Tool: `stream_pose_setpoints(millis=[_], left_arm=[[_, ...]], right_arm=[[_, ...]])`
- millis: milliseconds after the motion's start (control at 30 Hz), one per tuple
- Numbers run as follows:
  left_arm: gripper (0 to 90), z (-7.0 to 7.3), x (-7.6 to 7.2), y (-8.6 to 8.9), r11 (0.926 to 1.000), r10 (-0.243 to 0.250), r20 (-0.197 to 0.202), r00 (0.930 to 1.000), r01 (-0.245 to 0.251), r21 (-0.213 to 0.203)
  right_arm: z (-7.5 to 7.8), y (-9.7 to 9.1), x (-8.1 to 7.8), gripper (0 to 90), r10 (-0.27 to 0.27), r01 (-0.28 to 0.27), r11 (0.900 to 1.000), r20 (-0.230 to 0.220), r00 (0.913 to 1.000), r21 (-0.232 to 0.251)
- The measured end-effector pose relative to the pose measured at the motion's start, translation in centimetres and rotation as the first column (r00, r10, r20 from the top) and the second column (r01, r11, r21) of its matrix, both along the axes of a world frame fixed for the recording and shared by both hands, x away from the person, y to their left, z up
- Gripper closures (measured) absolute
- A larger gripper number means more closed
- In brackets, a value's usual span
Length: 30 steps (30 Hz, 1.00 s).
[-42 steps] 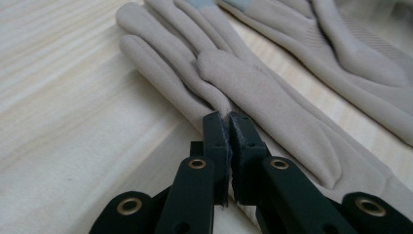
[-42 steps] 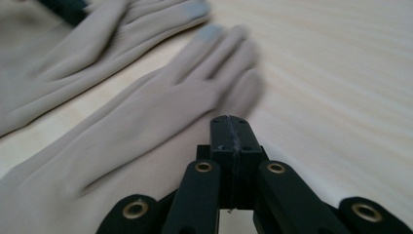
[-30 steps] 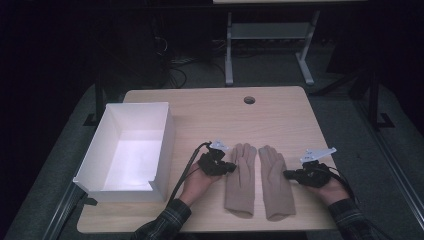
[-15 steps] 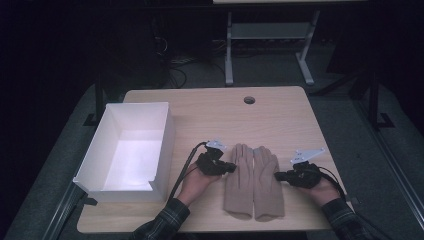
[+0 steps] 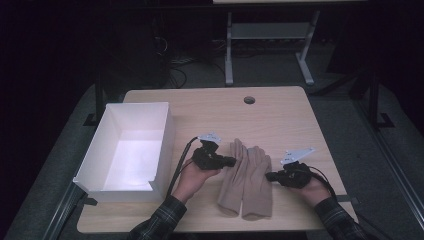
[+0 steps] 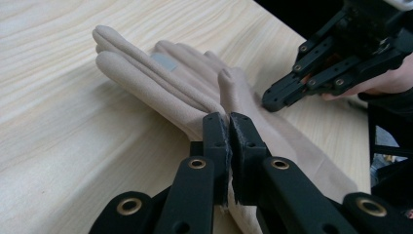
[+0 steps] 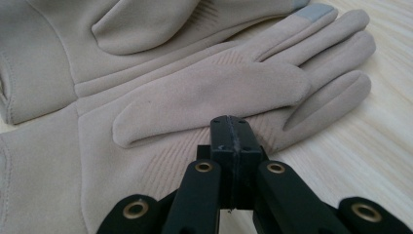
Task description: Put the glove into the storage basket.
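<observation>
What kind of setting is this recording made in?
Probably a lab or workshop data-collection station: a bare wooden table with a cable hole, loose floor cables behind, dark surroundings, metal frame legs.

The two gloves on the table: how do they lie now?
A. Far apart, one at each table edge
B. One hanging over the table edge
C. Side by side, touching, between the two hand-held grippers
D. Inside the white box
C: the gloves lie together on the table, between the left hand-held gripper and the right hand-held gripper, outside the white box.

2 beige gloves (image 5: 247,182), 1 white box (image 5: 127,150), 1 wooden table (image 5: 280,115), 2 claws, left claw (image 5: 231,161), right claw (image 5: 270,176)
</observation>
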<state>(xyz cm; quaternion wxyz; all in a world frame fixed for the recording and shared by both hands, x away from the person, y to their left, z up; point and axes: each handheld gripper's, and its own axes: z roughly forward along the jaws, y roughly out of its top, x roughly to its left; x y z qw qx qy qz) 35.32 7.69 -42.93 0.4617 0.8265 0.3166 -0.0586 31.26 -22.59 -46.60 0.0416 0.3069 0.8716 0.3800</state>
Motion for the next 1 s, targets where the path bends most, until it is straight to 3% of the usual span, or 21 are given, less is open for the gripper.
stream_pose_setpoints(millis=[267,533,633,767,867,1000], left_arm=[[86.0,0.4,0.1,-0.2,0.9999,-0.01,0.002,0.9999,0.01,-0.008],[86.1,0.5,0.1,-0.2,0.9999,-0.009,0.001,1.0,0.009,-0.011],[86.1,0.6,0.1,-0.1,0.9999,-0.01,0.004,0.9999,0.01,-0.009],[86.1,0.7,0.1,-0.1,0.9997,-0.002,0.001,1.0,0.002,-0.023],[86.1,0.8,0.1,-0.2,0.9996,-0.003,-0.002,1.0,0.003,-0.026],[86.1,0.8,0.2,-0.8,0.9994,-0.012,-0.005,0.9999,0.012,-0.032]], right_arm=[[0.1,1.2,0.1,89.9,0.008,-0.008,0.9999,0.002,1.0,0.014],[0.2,3.5,0.4,89.9,0.05,-0.05,0.9987,0.015,0.9986,0.012],[0.6,3.3,0.4,89.9,0.044,-0.044,0.9989,0.024,0.9988,0.018],[1.0,1.2,0.6,89.9,-0.003,0.002,0.9998,0.036,0.9993,0.021],[0.5,0.0,0.7,90.0,-0.026,0.025,0.9996,0.014,0.9996,0.009],[0.1,-0.1,0.6,90.0,-0.017,0.017,0.9999,-0.001,0.9999,-0.001]])
